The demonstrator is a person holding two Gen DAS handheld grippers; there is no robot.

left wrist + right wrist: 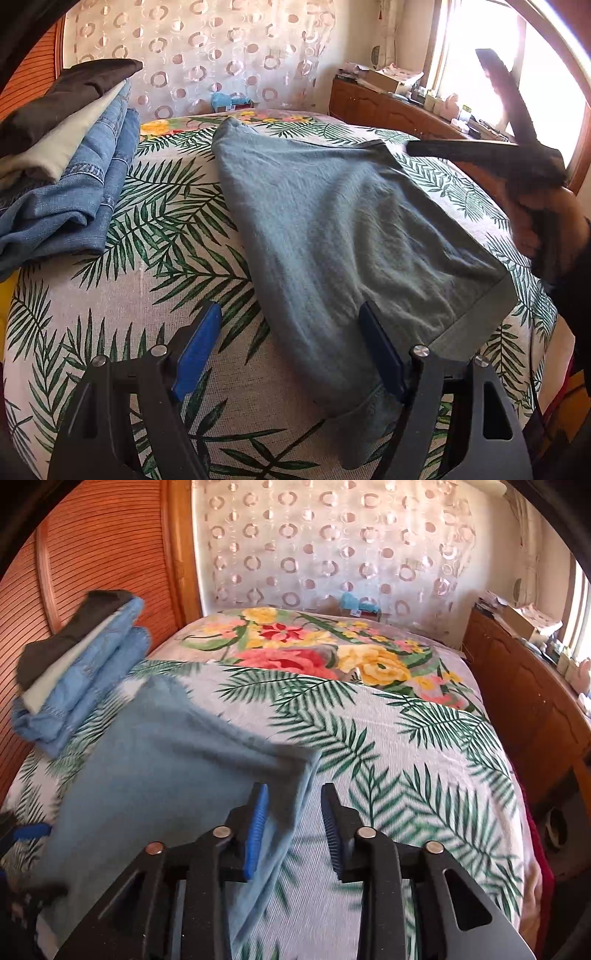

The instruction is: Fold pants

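Grey-blue pants (332, 229) lie folded flat on the palm-leaf bedcover (159, 266), with the waistband at the near right. My left gripper (291, 310) hovers open over their near edge. Its right finger (380, 350) is above the cloth and its left finger is above the bare cover; nothing is pinched. In the right wrist view the pants (166, 768) fill the lower left. My right gripper (293, 797) is open just above their right edge, with no cloth pressed between the pads. In the left wrist view the right gripper (448, 101) shows at the upper right, jaws spread, held by a hand (535, 221).
A stack of folded clothes (66, 166), jeans under light and dark pieces, sits at the far left of the bed (81, 672). A floral blanket (314, 653) covers the far end. A wooden dresser (524, 701) runs along the right side, under a bright window.
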